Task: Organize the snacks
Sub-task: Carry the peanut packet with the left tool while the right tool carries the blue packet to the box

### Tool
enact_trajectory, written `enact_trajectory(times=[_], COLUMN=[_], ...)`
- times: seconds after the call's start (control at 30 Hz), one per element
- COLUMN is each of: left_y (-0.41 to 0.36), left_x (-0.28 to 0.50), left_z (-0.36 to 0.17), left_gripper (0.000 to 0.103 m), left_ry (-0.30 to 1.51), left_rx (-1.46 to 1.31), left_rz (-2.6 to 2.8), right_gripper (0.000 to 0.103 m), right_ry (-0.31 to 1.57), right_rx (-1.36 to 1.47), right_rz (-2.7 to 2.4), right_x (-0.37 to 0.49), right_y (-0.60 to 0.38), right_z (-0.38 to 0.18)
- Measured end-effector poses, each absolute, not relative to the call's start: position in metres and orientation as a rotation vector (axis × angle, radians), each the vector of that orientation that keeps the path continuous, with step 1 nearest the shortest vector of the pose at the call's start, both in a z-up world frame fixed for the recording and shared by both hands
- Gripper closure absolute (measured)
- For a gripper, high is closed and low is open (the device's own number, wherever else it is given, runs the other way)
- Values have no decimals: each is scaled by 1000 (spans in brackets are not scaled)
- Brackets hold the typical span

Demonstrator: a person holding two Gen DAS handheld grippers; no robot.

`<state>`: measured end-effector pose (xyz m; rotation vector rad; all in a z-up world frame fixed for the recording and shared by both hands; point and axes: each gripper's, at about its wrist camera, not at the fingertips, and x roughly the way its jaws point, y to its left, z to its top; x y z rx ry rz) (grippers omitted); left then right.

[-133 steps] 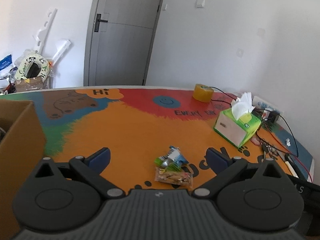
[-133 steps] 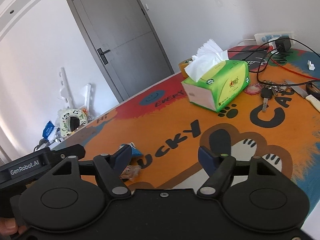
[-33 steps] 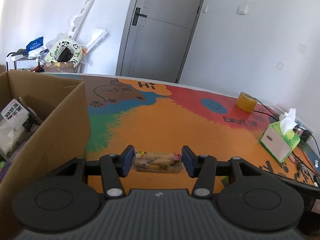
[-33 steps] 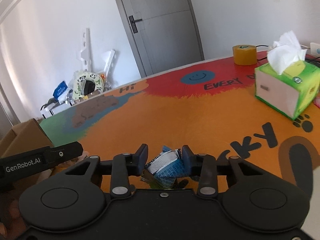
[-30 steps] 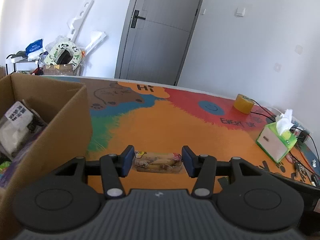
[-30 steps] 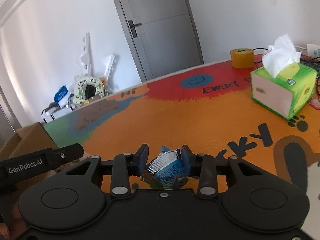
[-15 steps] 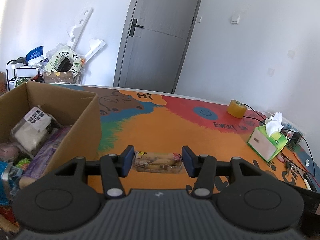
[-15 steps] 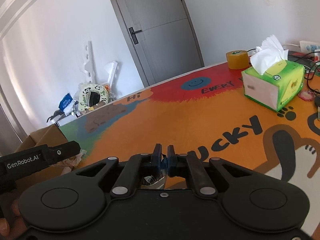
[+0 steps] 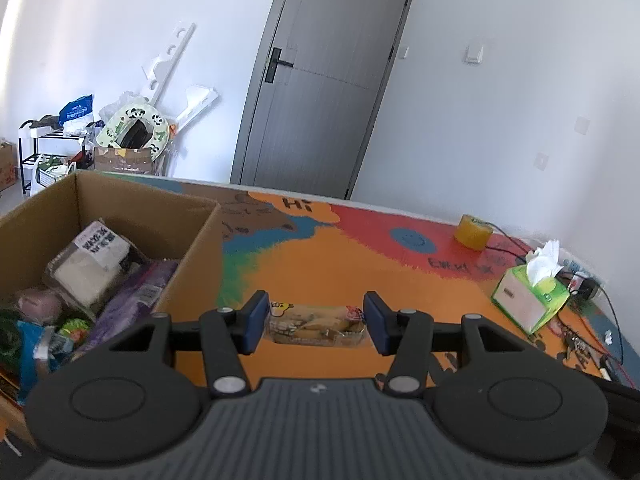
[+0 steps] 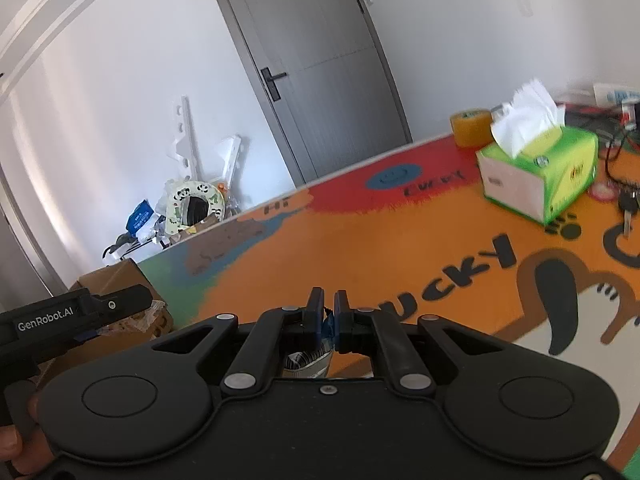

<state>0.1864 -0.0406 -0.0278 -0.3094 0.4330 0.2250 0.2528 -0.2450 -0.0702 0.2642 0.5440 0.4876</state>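
My left gripper [image 9: 316, 322] is shut on a clear snack pack of biscuits [image 9: 316, 324], held crosswise above the table. An open cardboard box [image 9: 188, 248] with several snack packs inside stands just to its left. My right gripper [image 10: 328, 320] is shut tight on a blue and silver snack packet [image 10: 310, 360], which hangs mostly hidden below the fingers. The box [image 10: 120, 280] shows at far left in the right wrist view, behind the left gripper's body [image 10: 72, 316].
The colourful table mat [image 9: 360, 264] covers the table. A green tissue box [image 9: 530, 304], a tape roll [image 9: 474, 232], cables and keys [image 10: 626, 204] lie at the right. Clutter and a grey door [image 9: 320, 100] stand behind the table.
Both grippers took a snack from the table and rose. The left one moved left toward the box, whose contents came into view. The right gripper squeezed nearly shut on its packet.
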Motion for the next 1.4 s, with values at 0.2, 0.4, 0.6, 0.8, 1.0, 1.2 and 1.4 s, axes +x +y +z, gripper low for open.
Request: enact_trajectory(times=[0.2, 0.4, 0.6, 0.8, 1.0, 1.2, 1.4], left_y=[-35, -23, -8, 8, 25, 46, 68], left_x=[174, 159, 145, 132, 118, 108, 101], left_z=[-14, 0, 9, 18, 27, 30, 25], left_gripper=[52, 52, 52, 52, 52, 52, 52], left_ry=[392, 355, 333, 317, 299, 296, 310], left_rx=[-301, -300, -302, -303, -307, -326, -348], left_rz=[220, 236, 261, 277, 290, 313, 348], right_gripper=[97, 97, 97, 97, 97, 97, 97], right_ry=[496, 459, 433, 417, 405, 397, 400], right_rx=[247, 233, 216, 208, 198, 181, 160], right_rz=[517, 560, 604, 645, 687, 733, 774], right_x=[241, 233, 226, 222, 220, 217, 214], right_y=[-234, -218, -201, -184, -165, -144, -121], right_z=[-52, -35, -22, -14, -7, -1, 1])
